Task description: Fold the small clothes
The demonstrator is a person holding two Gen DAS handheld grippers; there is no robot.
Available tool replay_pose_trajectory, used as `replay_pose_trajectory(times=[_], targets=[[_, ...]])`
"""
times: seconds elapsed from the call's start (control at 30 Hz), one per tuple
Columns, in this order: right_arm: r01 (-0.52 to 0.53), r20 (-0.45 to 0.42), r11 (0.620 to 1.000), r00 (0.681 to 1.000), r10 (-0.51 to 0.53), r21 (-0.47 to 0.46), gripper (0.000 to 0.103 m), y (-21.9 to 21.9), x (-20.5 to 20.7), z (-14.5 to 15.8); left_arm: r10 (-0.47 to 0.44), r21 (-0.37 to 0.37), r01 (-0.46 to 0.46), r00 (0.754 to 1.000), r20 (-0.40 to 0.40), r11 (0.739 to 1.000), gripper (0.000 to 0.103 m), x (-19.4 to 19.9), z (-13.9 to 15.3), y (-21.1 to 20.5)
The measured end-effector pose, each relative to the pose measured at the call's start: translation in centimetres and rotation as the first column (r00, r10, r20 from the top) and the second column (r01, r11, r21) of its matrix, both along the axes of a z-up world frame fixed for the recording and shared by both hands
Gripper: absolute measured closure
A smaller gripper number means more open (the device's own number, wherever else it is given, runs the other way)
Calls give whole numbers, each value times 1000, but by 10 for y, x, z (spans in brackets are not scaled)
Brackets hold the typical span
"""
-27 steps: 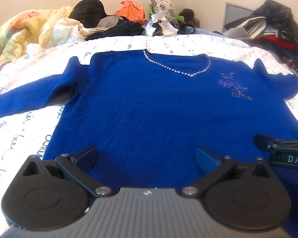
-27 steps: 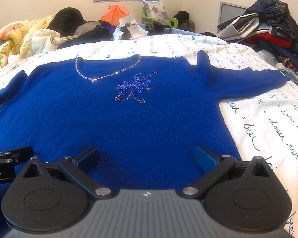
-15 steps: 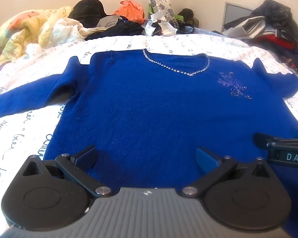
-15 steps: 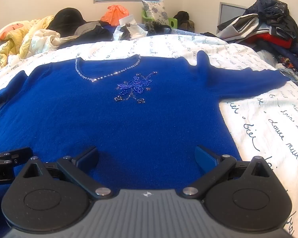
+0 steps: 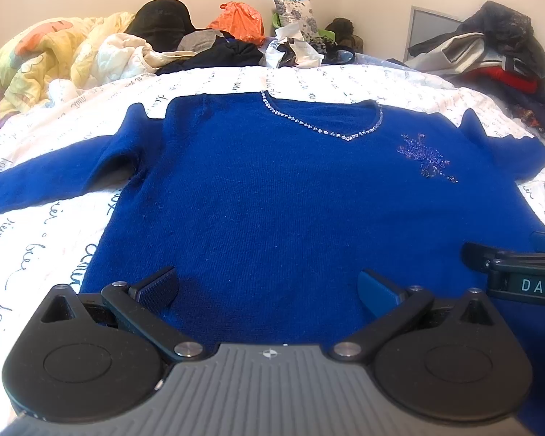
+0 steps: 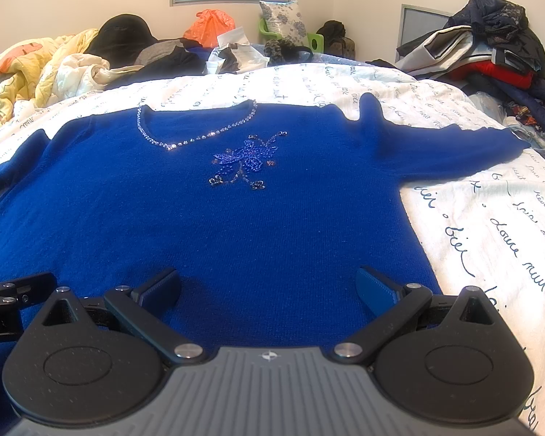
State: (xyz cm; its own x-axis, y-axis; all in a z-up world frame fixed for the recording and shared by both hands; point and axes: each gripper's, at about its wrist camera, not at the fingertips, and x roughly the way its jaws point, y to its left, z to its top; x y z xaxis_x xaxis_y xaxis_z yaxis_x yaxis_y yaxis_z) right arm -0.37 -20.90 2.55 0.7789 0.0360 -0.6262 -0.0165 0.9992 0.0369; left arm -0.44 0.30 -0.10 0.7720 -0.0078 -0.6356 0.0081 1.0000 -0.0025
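Blue sweater flat on the bed, front up; both tongs wide apart, empty, poised above the hem.

The sweater [image 5: 272, 200] lies spread on the white printed bedsheet [image 6: 490, 236], neckline [image 5: 319, 127] at 12 o'clock, hem at 6 o'clock nearest the tongs, so its body axis runs 6 to 12 and the sleeves run 9 to 3. Left gripper [image 5: 267, 287]: jaws fully spread, nothing between the pads, bottom of the sweater directly beneath. Right gripper [image 6: 269, 285]: same, fully spread, holding nothing. Left sleeve [image 5: 54, 181] trails off toward 9 o'clock and is nearer the left gripper; right sleeve [image 6: 447, 149] reaches toward 2 o'clock, nearer the right one. Beaded flower [image 6: 245, 160] sits right of centre. Judgement: folding not yet begun; each tong likely takes its own side. Clothes pile [image 6: 490, 47] at the far right, well apart.
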Motion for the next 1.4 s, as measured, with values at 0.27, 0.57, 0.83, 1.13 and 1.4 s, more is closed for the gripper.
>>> replay_pose_trajectory(times=[0.27,0.57,0.83,1.13,1.4], targets=[[0,0,1000,1000,0,0,0,0,0,0,0,1,0,1000,0,1000,0,0,0,0],[0,1,1000,1000,0,-1,0,0,0,-1,0,0,0,1000,0,1000,0,0,0,0],[1,0,1000,1000,-1,-4,0,1,0,0,5,5,-5,1000,-1,1000,0,1,0,-1],[1,0,1000,1000,-1,-5,0,0,-1,0,6,-12,-6,1000,3,1000,0,1,1,1],[1,0,1000,1000,-1,-6,0,0,-1,0,7,-9,-7,1000,2,1000,0,2,1,1]])
